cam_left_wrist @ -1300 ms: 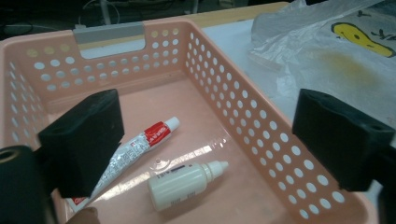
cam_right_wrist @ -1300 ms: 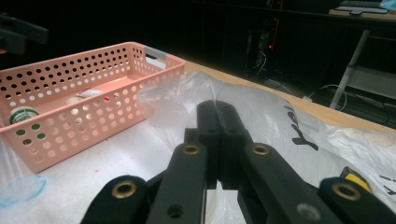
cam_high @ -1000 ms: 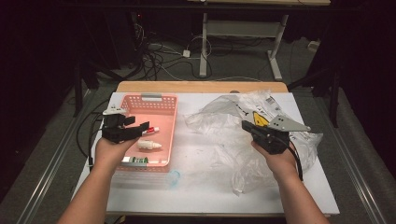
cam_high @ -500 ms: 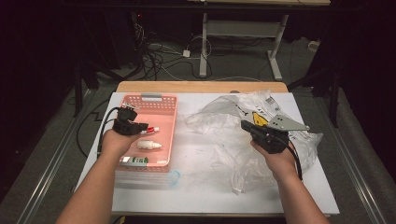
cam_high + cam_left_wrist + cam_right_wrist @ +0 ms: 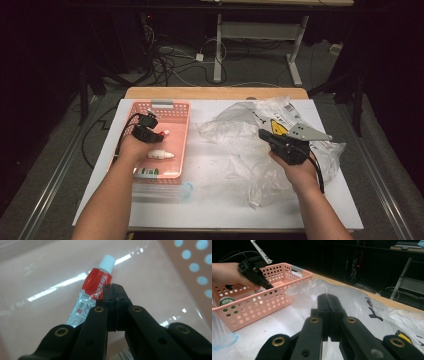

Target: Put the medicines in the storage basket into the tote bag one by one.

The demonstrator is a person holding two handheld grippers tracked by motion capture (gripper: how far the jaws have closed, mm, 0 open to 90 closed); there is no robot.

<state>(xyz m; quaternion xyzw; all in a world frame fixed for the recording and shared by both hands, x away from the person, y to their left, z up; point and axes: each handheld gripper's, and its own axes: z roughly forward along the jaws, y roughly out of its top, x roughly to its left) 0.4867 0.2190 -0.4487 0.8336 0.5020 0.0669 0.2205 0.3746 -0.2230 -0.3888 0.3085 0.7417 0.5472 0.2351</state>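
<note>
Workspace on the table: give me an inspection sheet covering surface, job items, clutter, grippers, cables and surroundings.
Surface: white table top, wooden strip along its far edge.
Job's things: pink basket holding a red-and-silver tube, a white bottle and a green-labelled item; crumpled clear bag beside it.
Clutter: a clear, blue-tinged piece in front of the basket.
Grippers: left gripper shut, tips at the tube, grip unclear; right gripper shut, over the bag.
Cables: black cable trailing from the left gripper; tangled floor cables.
Surroundings: dark room, white desk frame behind.
</note>
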